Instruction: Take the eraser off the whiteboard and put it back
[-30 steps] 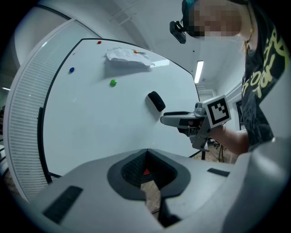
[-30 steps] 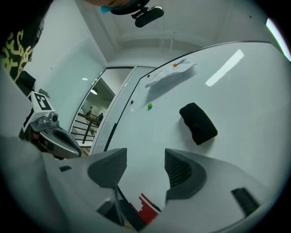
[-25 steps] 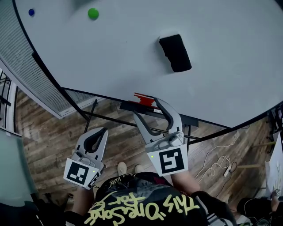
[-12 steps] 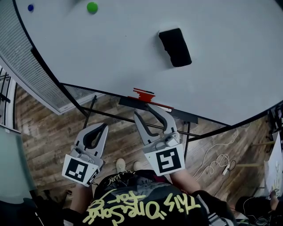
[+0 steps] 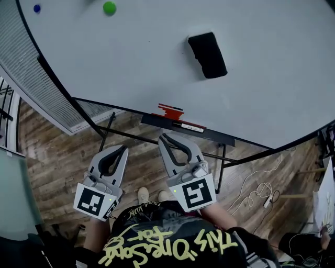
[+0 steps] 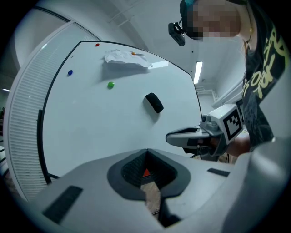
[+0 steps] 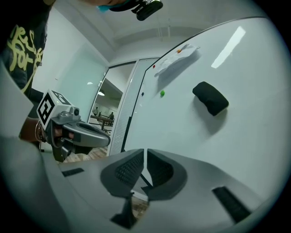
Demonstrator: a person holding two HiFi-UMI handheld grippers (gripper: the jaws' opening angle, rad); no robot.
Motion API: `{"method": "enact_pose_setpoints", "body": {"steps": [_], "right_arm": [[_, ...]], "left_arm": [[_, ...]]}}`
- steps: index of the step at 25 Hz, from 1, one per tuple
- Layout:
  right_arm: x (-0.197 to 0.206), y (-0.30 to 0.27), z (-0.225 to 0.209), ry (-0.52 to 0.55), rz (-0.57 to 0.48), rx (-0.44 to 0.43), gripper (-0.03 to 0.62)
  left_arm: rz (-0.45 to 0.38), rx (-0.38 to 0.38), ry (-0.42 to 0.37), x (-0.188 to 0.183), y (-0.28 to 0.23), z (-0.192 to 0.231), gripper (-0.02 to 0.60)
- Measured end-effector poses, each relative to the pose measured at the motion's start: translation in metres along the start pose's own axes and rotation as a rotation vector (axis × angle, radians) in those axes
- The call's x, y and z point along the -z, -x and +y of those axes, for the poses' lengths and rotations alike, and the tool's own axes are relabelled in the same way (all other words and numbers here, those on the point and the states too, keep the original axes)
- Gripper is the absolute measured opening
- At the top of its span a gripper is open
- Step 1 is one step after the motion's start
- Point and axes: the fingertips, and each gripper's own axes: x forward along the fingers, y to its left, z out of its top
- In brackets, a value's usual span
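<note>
The black eraser [image 5: 208, 55] sticks to the whiteboard [image 5: 131, 57], well above both grippers; it also shows as eraser [image 6: 154, 103] and eraser [image 7: 210, 98]. My right gripper [image 5: 178, 137] hangs below the board's tray. Its jaws have just been closing, and they now stand shut with only a thin slit and nothing between them [image 7: 145, 157]. My left gripper [image 5: 116, 152] is held low at the left, shut and empty, its tips meeting [image 6: 146, 152]. Neither gripper touches the eraser.
A green magnet [image 5: 109, 8] and a blue magnet [image 5: 36, 9] sit on the board's upper left. A sheet of paper [image 6: 126, 59] is pinned near its top. The tray [image 5: 209, 137] holds a red object [image 5: 170, 111] and a marker [image 5: 188, 127]. Cables [image 5: 261, 193] lie on the wooden floor.
The right gripper's jaws went from wide open to shut, and it sank down away from the tray. The left gripper stayed put. The eraser has not moved on the board.
</note>
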Motion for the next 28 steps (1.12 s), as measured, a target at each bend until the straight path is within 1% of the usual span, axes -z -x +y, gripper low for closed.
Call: {"method": "enact_pose_setpoints", "body": {"steps": [6, 12, 20, 28], "right_arm": [[0.005, -0.001, 0.010, -0.025, 0.006, -0.045, 0.014], [0.002, -0.001, 0.011, -0.045, -0.017, -0.051, 0.009], [-0.002, 0.000, 0.014, -0.042, -0.029, -0.056, 0.009], [0.000, -0.001, 0.015, -0.039, -0.015, -0.068, 0.009]], "left_arm": [[0.001, 0.002, 0.004, 0.002, -0.001, 0.000, 0.006], [-0.004, 0.000, 0.005, 0.001, 0.000, 0.000, 0.008], [-0.008, -0.001, 0.007, 0.000, 0.002, 0.001, 0.008], [-0.011, 0.000, 0.008, 0.000, 0.000, 0.002, 0.008]]}}
